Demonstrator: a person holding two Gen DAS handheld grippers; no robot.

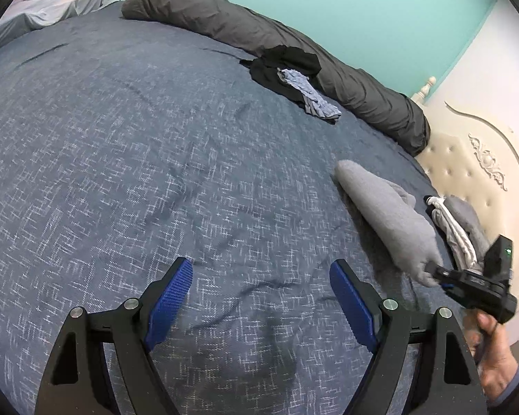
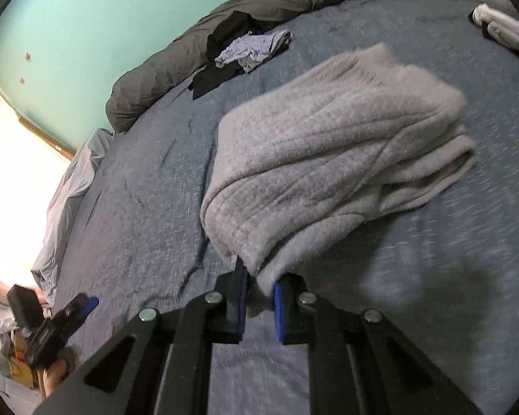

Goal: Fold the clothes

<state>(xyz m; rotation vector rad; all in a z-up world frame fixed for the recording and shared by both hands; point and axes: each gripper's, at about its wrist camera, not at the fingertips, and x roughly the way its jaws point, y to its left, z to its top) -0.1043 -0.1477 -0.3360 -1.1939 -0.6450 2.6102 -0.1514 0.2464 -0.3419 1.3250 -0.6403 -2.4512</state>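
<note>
A folded grey fleece garment point(image 2: 328, 145) lies across the blue bedspread point(image 2: 138, 180). My right gripper point(image 2: 259, 283) is shut on its near corner and lifts that end a little. The garment also shows in the left wrist view point(image 1: 387, 214), with the right gripper point(image 1: 432, 271) pinching its end. My left gripper point(image 1: 261, 276) is open and empty, low over bare bedspread point(image 1: 121, 173), to the left of the garment. The left gripper shows small in the right wrist view point(image 2: 83, 306).
A heap of black and light blue clothes point(image 1: 294, 76) lies near a rolled dark grey duvet point(image 1: 259, 38) at the far side. Folded clothes point(image 1: 456, 228) sit by the cream headboard point(image 1: 477, 166). A pale sheet point(image 2: 69, 200) hangs off the bed's edge.
</note>
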